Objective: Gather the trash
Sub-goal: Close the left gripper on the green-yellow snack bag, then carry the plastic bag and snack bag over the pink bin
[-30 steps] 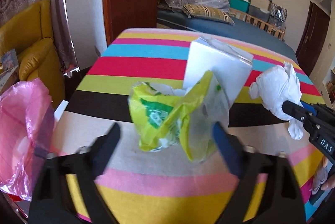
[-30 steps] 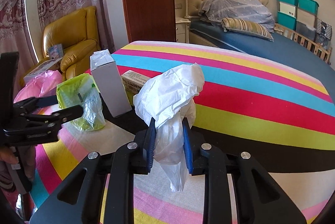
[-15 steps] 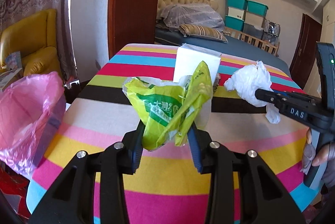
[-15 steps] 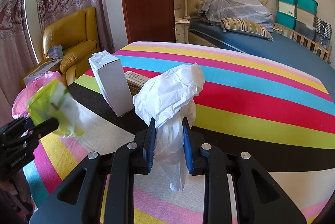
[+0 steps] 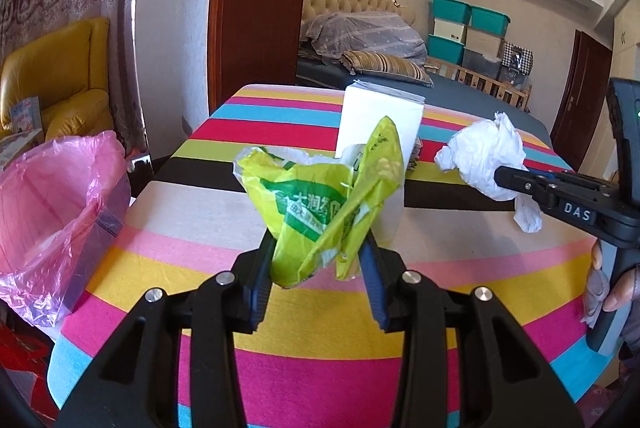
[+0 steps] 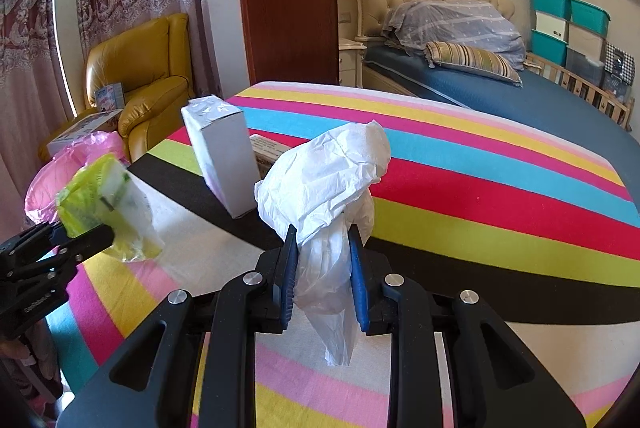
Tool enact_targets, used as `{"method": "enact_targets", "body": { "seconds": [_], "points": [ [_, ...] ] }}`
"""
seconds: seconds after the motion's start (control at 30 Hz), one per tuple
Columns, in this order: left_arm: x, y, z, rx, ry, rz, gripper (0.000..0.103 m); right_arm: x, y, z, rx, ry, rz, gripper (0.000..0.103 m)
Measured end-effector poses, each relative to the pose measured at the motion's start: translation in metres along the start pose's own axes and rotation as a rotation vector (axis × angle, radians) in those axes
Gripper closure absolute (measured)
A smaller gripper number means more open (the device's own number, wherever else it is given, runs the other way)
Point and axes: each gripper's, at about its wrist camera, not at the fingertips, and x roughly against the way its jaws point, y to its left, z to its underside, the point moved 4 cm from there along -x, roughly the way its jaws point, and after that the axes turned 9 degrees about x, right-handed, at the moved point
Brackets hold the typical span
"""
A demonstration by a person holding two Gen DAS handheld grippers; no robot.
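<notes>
My left gripper (image 5: pixel 318 256) is shut on a crumpled yellow-green plastic wrapper (image 5: pixel 320 200), held just above the striped table (image 5: pixel 320 316). The same wrapper (image 6: pixel 104 200) shows at the left of the right wrist view, pinched by the left gripper (image 6: pixel 86 234). My right gripper (image 6: pixel 322 256) is shut on a crumpled white paper and plastic wad (image 6: pixel 324 184), lifted off the table; that wad (image 5: pixel 486 158) appears at the right of the left wrist view. A pink-lined trash bin (image 5: pixel 52 216) stands off the table's left edge.
A tall white carton (image 6: pixel 224 156) stands on the black stripe, with a small flat box (image 6: pixel 268 148) behind it. A yellow armchair (image 6: pixel 140 80) sits beyond the bin. A bed (image 6: pixel 520 96) lies behind the table. A person's hand (image 5: pixel 618 288) holds the right gripper's handle.
The left gripper's jaws closed on the yellow-green wrapper and lifted it off the table, drawing back toward the near edge. The right gripper kept still, holding the white wad.
</notes>
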Motion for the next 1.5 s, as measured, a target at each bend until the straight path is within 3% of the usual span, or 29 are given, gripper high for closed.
{"method": "enact_targets", "body": {
  "seconds": [0.53, 0.7, 1.1, 1.5],
  "points": [
    [0.008, 0.005, -0.002, 0.009, -0.033, -0.024, 0.064, 0.043, 0.043, 0.024, 0.161, -0.031, -0.036, 0.079],
    [0.023, 0.005, 0.006, -0.015, -0.063, -0.043, 0.064, 0.049, 0.052, 0.027, 0.179, -0.039, -0.042, 0.079],
    [0.037, 0.017, 0.017, -0.015, -0.053, -0.065, 0.064, 0.052, 0.072, 0.032, 0.22, -0.039, -0.076, 0.079],
    [0.067, 0.035, 0.016, -0.03, -0.088, -0.11, 0.064, 0.065, 0.085, 0.025, 0.223, -0.096, -0.206, 0.079]
  ]
}}
